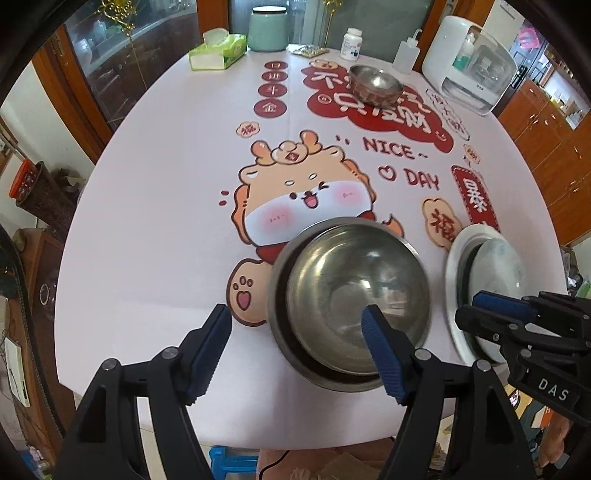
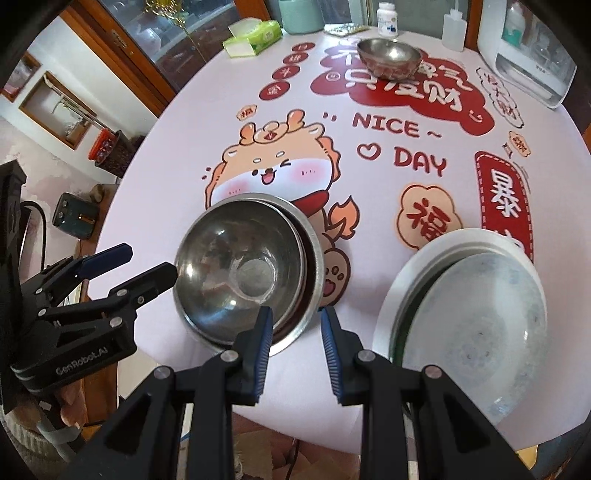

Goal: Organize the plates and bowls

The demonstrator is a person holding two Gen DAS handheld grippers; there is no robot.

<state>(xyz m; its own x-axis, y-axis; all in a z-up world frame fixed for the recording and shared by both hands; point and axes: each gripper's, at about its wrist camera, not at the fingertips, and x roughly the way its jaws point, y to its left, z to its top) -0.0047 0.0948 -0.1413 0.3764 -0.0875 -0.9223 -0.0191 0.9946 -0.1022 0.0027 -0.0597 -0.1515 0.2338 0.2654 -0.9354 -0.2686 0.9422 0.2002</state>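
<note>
Two steel bowls point(image 1: 343, 280) point(image 2: 229, 258) sit nested on the cartoon tablecloth near the front edge. My left gripper point(image 1: 295, 319) point(image 2: 151, 262) hangs open above their left side, one finger outside the rim and one over the inside, touching nothing. My right gripper point(image 2: 295, 312) point(image 1: 467, 308) is open a little, its tips above the outer bowl's right rim, pads not pressing it. To the right lies a white plate point(image 1: 452, 266) point(image 2: 391, 295) with a pale plate point(image 1: 498, 266) point(image 2: 480, 317) on it. A third steel bowl point(image 1: 375, 83) point(image 2: 389, 57) stands at the far side.
Along the far edge of the round table point(image 1: 147, 221) stand a tissue box point(image 1: 218, 51), a green jar point(image 1: 267, 29), a pill bottle point(image 1: 351, 44), a squeeze bottle point(image 1: 406, 55) and a white appliance point(image 1: 469, 62). Wooden cabinets surround the table.
</note>
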